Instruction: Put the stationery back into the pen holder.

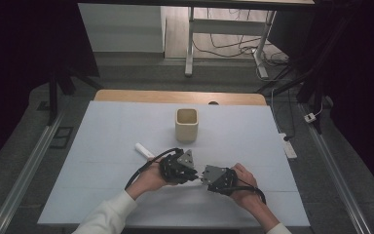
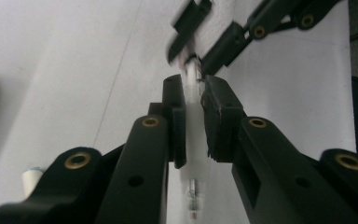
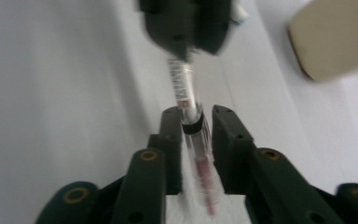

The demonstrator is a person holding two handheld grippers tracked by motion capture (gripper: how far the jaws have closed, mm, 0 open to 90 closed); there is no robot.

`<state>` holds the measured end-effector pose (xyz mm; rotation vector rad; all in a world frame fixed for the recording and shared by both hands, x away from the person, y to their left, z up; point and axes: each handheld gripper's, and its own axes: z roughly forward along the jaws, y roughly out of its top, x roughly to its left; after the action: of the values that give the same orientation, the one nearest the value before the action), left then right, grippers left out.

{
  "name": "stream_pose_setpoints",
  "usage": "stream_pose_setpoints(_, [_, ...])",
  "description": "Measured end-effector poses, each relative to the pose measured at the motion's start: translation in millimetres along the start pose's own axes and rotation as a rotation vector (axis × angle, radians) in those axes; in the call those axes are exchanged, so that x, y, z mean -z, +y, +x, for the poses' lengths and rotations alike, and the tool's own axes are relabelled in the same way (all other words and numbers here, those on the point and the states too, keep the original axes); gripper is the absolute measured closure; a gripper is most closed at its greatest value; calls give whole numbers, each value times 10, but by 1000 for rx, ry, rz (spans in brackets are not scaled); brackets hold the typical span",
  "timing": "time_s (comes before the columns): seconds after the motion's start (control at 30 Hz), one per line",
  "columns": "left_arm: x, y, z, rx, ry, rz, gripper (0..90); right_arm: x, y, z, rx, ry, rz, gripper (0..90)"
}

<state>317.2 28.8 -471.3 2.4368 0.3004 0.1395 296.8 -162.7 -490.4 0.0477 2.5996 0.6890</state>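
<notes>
A clear plastic pen with a red refill is grasped by both grippers.
The left gripper and right gripper are clenched on it, at six o'clock from the beige square cup.

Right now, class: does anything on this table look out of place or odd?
Little stands out. A white marker lies loose on the table, apart from the upright cup. The left gripper and right gripper meet on a clear pen.
</notes>
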Motion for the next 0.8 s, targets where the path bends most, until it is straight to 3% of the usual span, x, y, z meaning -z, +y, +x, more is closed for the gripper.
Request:
stream_pose_setpoints(0.13, [46, -11, 8, -2, 19, -48, 759, 23, 16, 9, 11, -2, -8, 782])
stream_pose_setpoints(0.2, [68, -14, 11, -1, 36, -73, 744, 38, 3, -7, -6, -4, -31, 784])
stream_pose_setpoints(0.3, [108, -19, 25, 25, 53, -119, 604, 56, -19, -33, -23, -9, -33, 785])
stream_pose_setpoints(0.47, [181, -57, 74, 84, 82, -178, 460, 72, -54, -60, -74, -12, -54, 785])
stream_pose_setpoints(0.6, [229, -104, 130, 142, 92, -214, 395, 101, -79, -94, -123, -26, -97, 785])
stream_pose_setpoints(0.8, [241, -148, 167, 178, 110, -225, 346, 129, -109, -133, -175, -44, -136, 785])
